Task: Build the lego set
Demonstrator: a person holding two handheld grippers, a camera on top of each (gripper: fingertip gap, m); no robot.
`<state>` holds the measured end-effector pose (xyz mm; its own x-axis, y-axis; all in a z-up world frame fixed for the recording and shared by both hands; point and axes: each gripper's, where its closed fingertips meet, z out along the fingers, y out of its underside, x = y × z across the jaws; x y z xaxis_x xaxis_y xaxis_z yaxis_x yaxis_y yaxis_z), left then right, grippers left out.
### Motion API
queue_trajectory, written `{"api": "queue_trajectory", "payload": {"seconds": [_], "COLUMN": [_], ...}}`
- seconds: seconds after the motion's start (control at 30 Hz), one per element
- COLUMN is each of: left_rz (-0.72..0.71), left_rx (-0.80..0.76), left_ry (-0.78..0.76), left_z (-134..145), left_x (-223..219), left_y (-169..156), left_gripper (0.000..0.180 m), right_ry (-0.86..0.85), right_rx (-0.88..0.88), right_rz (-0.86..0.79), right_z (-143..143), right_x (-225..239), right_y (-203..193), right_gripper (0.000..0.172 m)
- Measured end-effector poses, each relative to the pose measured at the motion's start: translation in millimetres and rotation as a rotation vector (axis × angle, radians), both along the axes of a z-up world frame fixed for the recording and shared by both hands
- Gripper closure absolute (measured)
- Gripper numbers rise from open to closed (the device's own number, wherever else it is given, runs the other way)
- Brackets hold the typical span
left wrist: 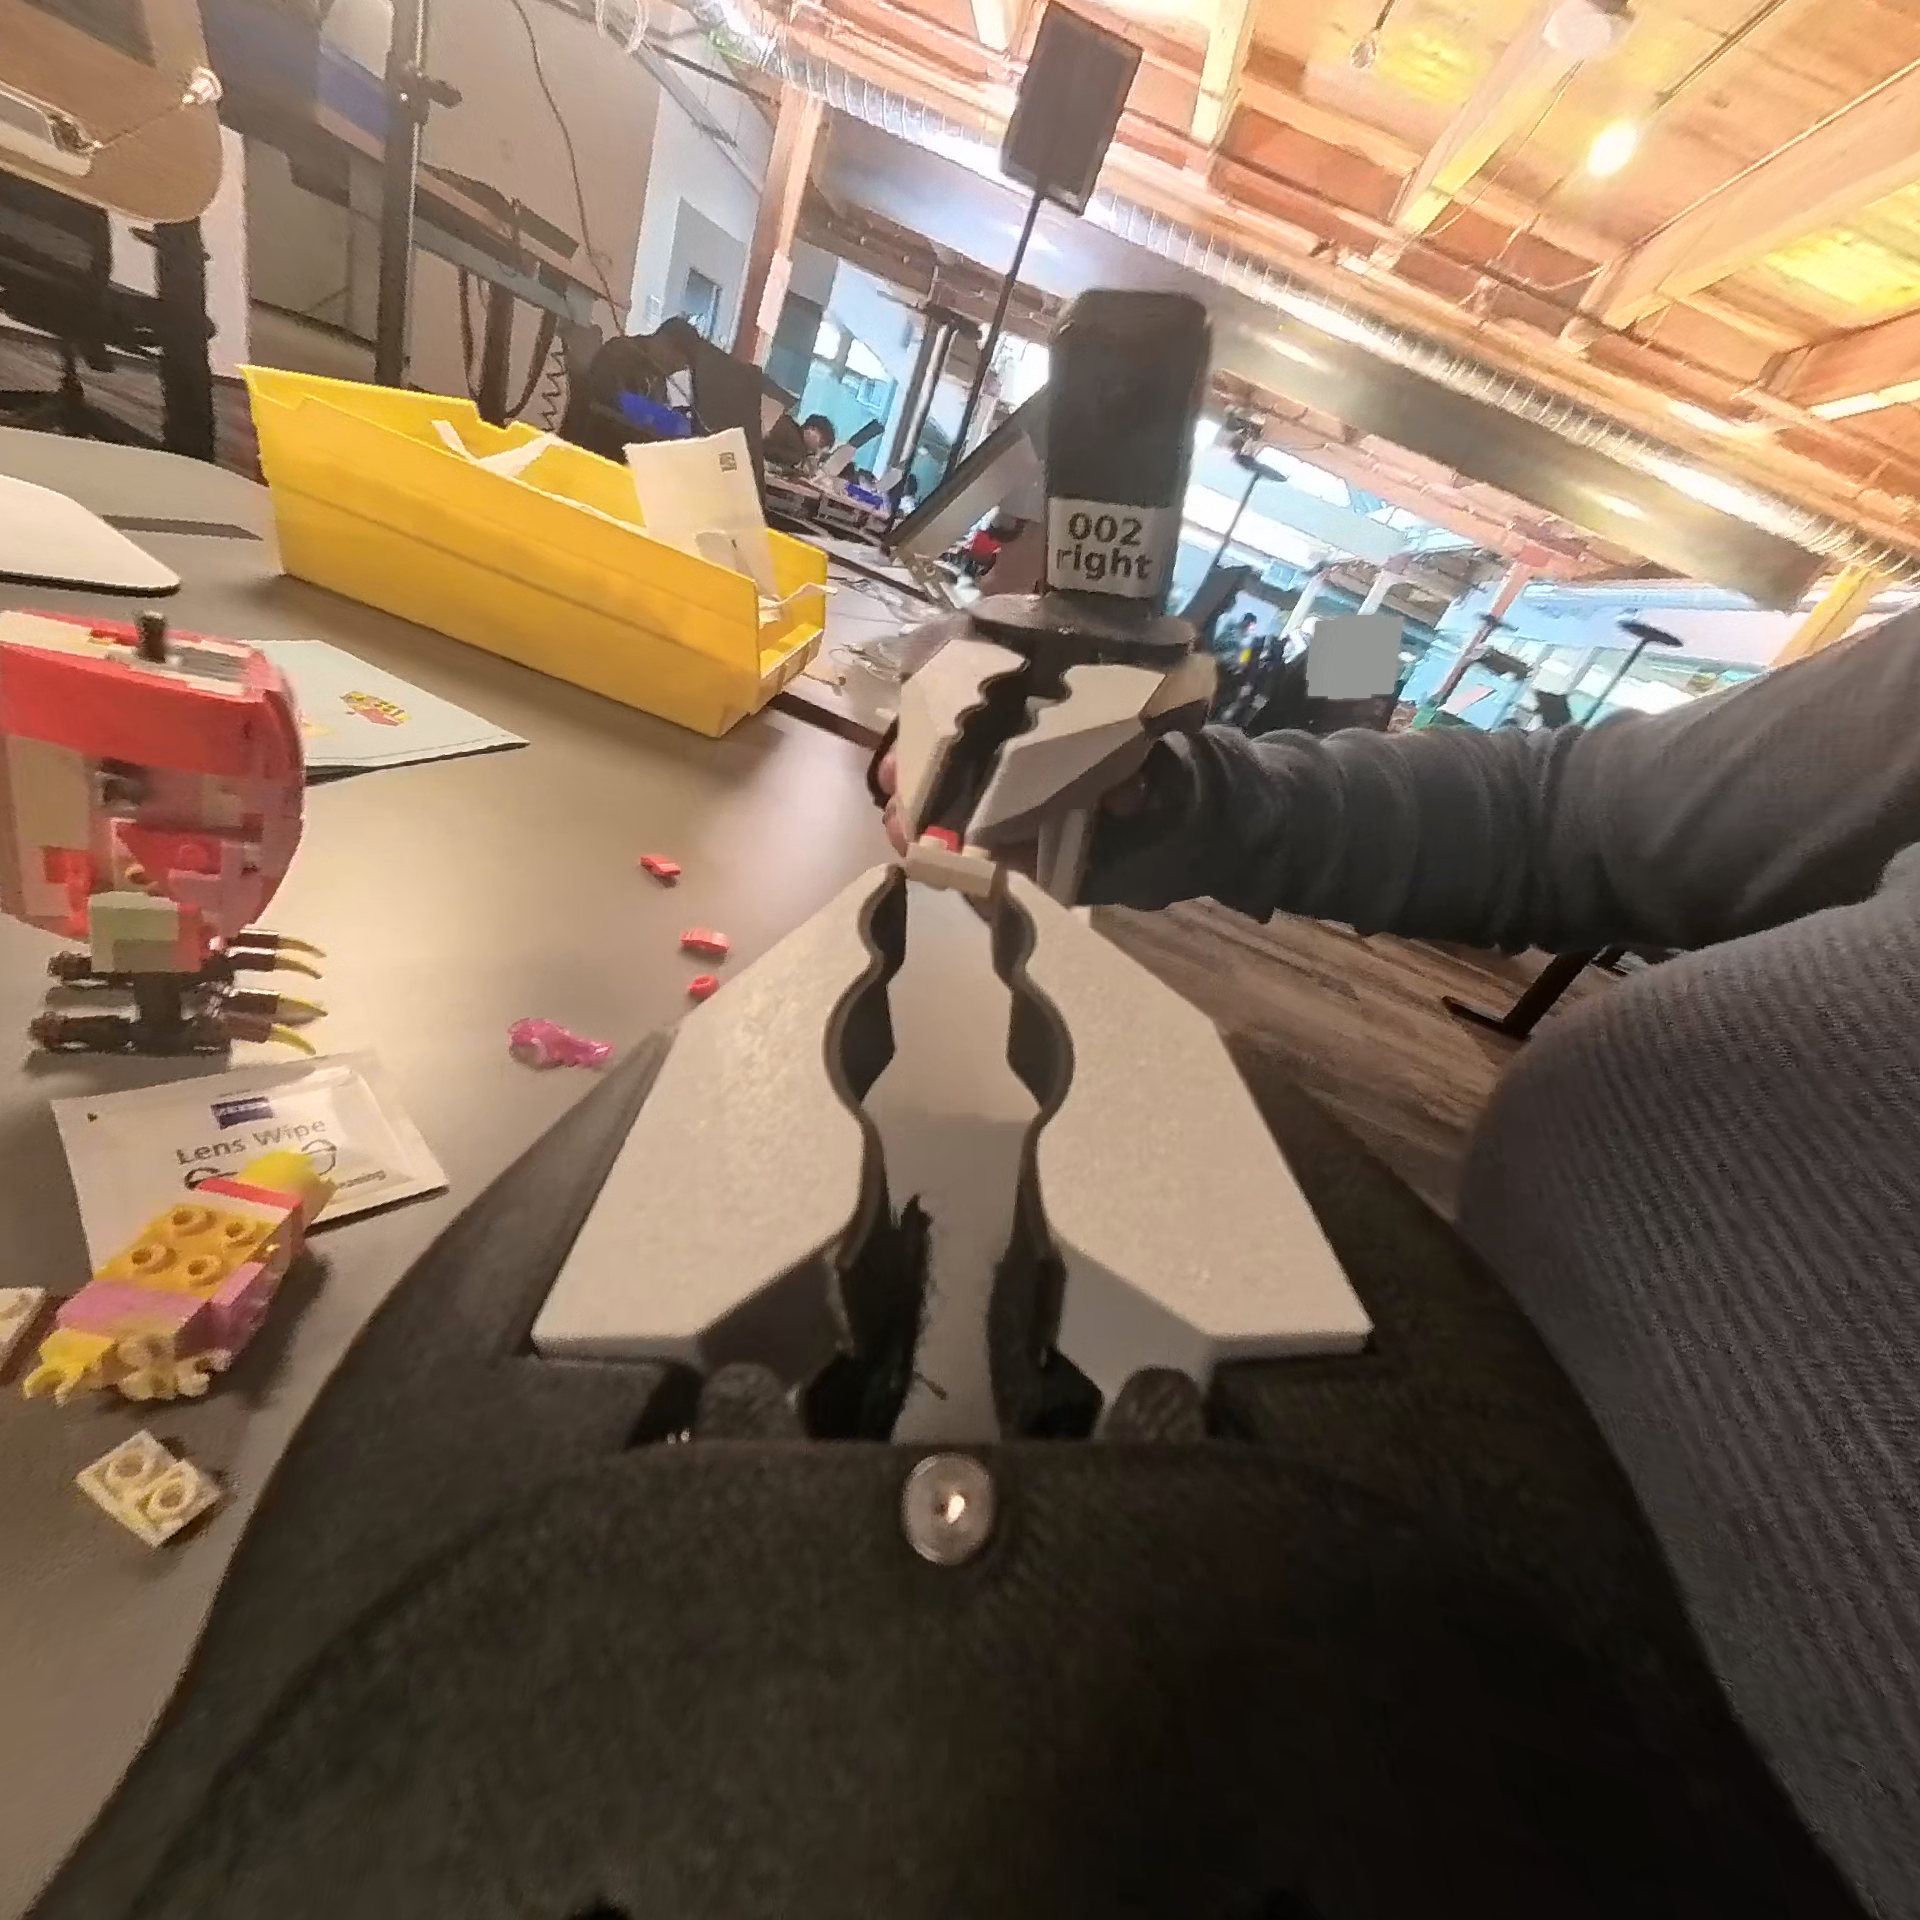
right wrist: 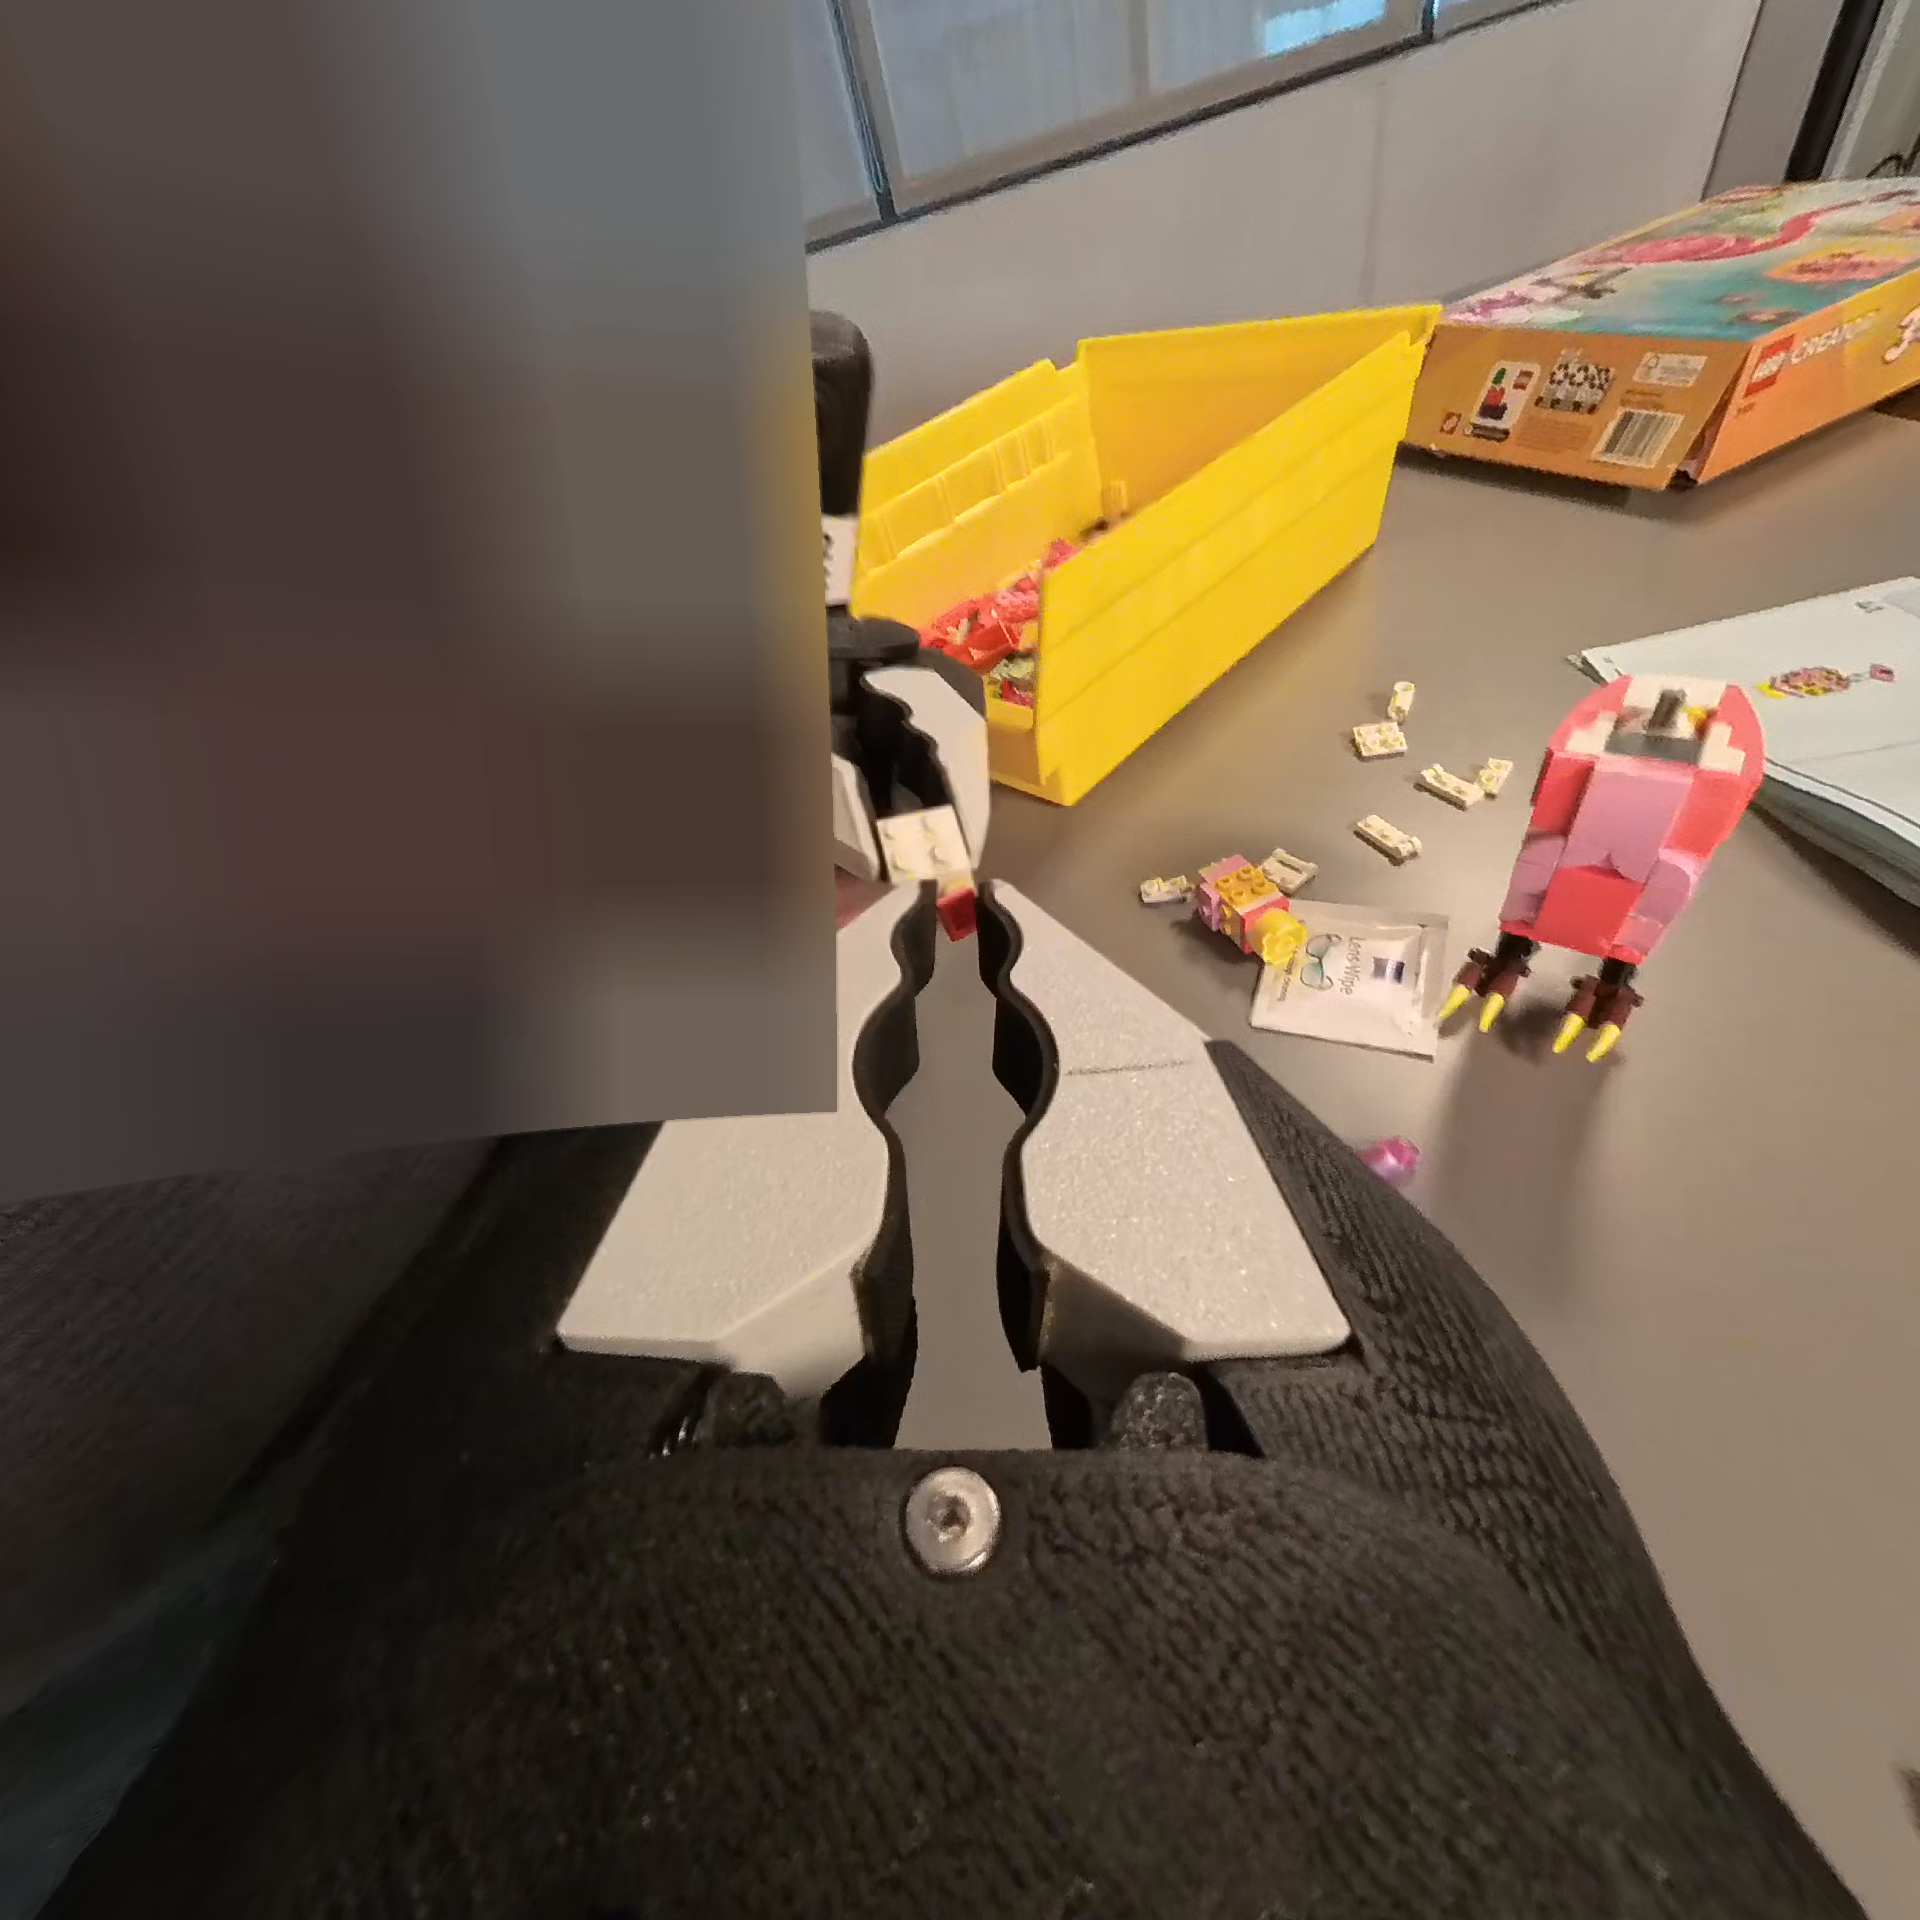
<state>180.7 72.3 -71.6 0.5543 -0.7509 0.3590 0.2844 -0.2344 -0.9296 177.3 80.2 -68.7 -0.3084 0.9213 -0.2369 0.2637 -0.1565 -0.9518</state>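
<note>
My left gripper (left wrist: 948, 878) is shut on a small white plate brick (left wrist: 951, 868), held across its tips above the table edge. My right gripper (right wrist: 956, 904) is shut on a small red brick (right wrist: 956, 916). The two grippers meet tip to tip, and the red brick (left wrist: 940, 836) sits against the top of the white plate. The right gripper (left wrist: 951, 831) comes down from above in the left wrist view, held by a hand in a grey sleeve. The left gripper (right wrist: 925, 847) with the white plate (right wrist: 920, 836) shows in the right wrist view, partly hidden by a blurred patch.
On the grey table (right wrist: 1247, 1299) stand a pink and red brick bird with clawed feet (right wrist: 1631, 831), a yellow bin of bricks (right wrist: 1195, 582), a small yellow and pink assembly (right wrist: 1247, 904) on a wipe sachet (right wrist: 1351, 982), loose white plates (right wrist: 1387, 836), a set box (right wrist: 1662, 343) and a booklet (right wrist: 1818, 717).
</note>
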Motion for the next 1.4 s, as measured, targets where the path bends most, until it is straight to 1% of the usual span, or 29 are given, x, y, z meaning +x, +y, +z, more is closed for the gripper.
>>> {"api": "queue_trajectory", "payload": {"seconds": [0.03, 0.13, 0.17, 0.23, 0.3, 0.37, 0.43, 0.5, 0.57, 0.63, 0.8, 1.0, 1.17, 1.23, 1.4], "left_rz": [0.018, 0.080, 0.086, 0.083, 0.090, 0.097, 0.100, 0.100, 0.095, 0.091, 0.088, 0.079, 0.072, 0.071, 0.066], "left_rx": [-0.005, -0.023, -0.037, -0.036, -0.035, -0.032, -0.031, -0.033, -0.039, -0.043, -0.048, -0.054, -0.059, -0.061, -0.066], "left_ry": [0.028, 0.157, 0.196, 0.208, 0.227, 0.250, 0.265, 0.276, 0.282, 0.283, 0.286, 0.287, 0.293, 0.293, 0.289], "left_z": [-3.5, -18.9, -24.4, -25.3, -26.9, -28.5, -29.9, -31.0, -32.2, -32.9, -33.8, -34.7, -35.8, -36.1, -36.3], "left_x": [-1.2, -6.1, -6.2, -4.1, -3.0, -2.2, -1.3, -0.6, 0.2, 0.7, 1.0, 1.8, 2.9, 3.0, 3.2], "left_y": [2.0, 9.2, 10.5, 10.3, 10.9, 11.5, 11.5, 11.6, 11.8, 11.8, 11.4, 11.3, 11.2, 11.1, 11.1], "left_gripper": [0.166, 0.166, 0.166, 0.166, 0.166, 0.166, 0.166, 0.166, 0.166, 0.166, 0.166, 0.166, 0.166, 0.166, 0.166], "right_ry": [-0.025, -0.128, -0.137, -0.123, -0.123, -0.176, -0.298, -0.433, -0.520, -0.566, -0.599, -0.567, -0.517, -0.510, -0.467], "right_rx": [0.012, 0.048, 0.063, 0.058, 0.004, -0.021, 0.074, 0.258, 0.444, 0.532, 0.475, 0.365, 0.327, 0.287, 0.239], "right_rz": [-0.009, -0.050, -0.056, -0.054, -0.046, -0.074, -0.104, -0.110, -0.097, -0.072, -0.054, -0.051, -0.043, -0.032, 0.083], "right_z": [-5.7, -28.4, -31.6, -30.1, -28.1, -35.7, -57.4, -79.7, -93.0, -100.1, -111.0, -114.4, -112.2, -112.2, -105.1], "right_x": [1.0, 6.7, 8.7, 10.7, 11.3, 12.6, 19.1, 29.8, 39.2, 44.6, 51.1, 58.9, 61.7, 61.9, 63.9], "right_y": [3.7, 20.8, 23.9, 23.6, 21.6, 28.5, 38.9, 48.6, 55.8, 56.5, 53.0, 51.6, 51.6, 49.0, 28.6], "right_gripper": [0.166, 0.166, 0.166, 0.166, 0.166, 0.166, 0.166, 0.166, 0.166, 0.166, 0.153, 0.151, 0.153, 0.154, 0.160]}}
